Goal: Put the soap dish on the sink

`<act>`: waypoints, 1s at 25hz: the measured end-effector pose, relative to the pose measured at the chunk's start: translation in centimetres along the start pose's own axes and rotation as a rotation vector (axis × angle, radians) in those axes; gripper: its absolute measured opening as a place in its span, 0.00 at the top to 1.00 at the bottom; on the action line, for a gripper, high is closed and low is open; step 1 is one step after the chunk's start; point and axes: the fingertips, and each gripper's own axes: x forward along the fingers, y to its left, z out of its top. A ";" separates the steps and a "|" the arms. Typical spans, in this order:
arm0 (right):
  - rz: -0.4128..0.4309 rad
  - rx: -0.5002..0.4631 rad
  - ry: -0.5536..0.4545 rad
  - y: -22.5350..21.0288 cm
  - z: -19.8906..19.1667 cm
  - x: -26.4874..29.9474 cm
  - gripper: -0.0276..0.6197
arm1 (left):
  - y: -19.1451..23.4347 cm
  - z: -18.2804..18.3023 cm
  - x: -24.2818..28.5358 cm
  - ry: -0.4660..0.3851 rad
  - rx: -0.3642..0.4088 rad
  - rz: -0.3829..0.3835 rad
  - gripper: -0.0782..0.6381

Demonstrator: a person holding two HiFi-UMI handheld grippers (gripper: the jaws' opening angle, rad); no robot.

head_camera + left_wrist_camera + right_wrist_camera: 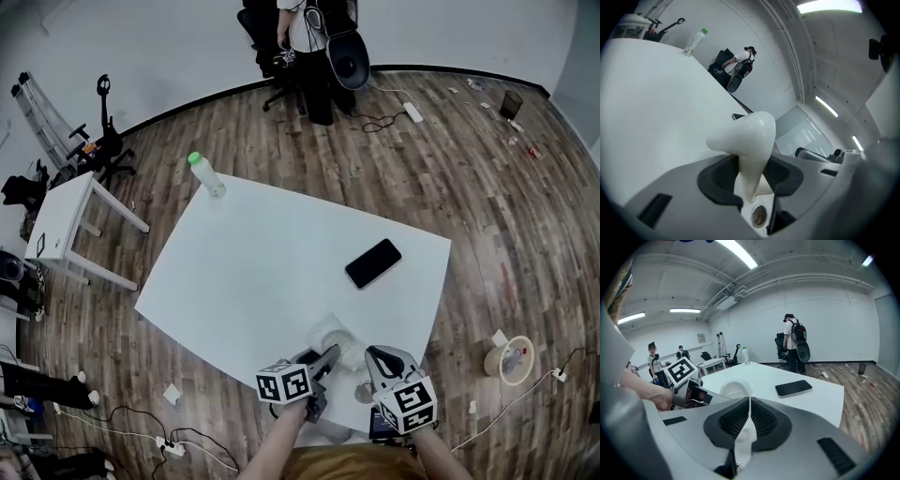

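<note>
The white soap dish is near the front edge of the white table, just beyond both grippers. My left gripper is shut on it: in the left gripper view the dish rises from between the black pads and flares out above them, tilted. My right gripper is beside it on the right, jaws shut with nothing between them. From the right gripper the dish shows as a round white bowl just ahead to the left, with the left gripper next to it. No sink is in view.
A black phone lies on the table's right side and a green-capped bottle stands at its far corner. A small white side table is at the left, and a person stands by a chair at the back. Cables lie on the wooden floor.
</note>
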 end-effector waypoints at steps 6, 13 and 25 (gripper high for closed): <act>0.014 -0.004 0.024 0.1 -0.5 0.6 0.94 | 0.8 -0.4 0.5 0.032 -0.046 0.009 0.68; 0.050 0.020 0.054 0.5 -1.5 1.4 0.94 | 1.0 -0.6 1.5 0.066 -0.096 0.004 0.68; 0.074 0.013 0.105 1.0 -3.3 3.1 0.94 | 2.8 -1.6 2.5 0.121 -0.215 0.009 0.68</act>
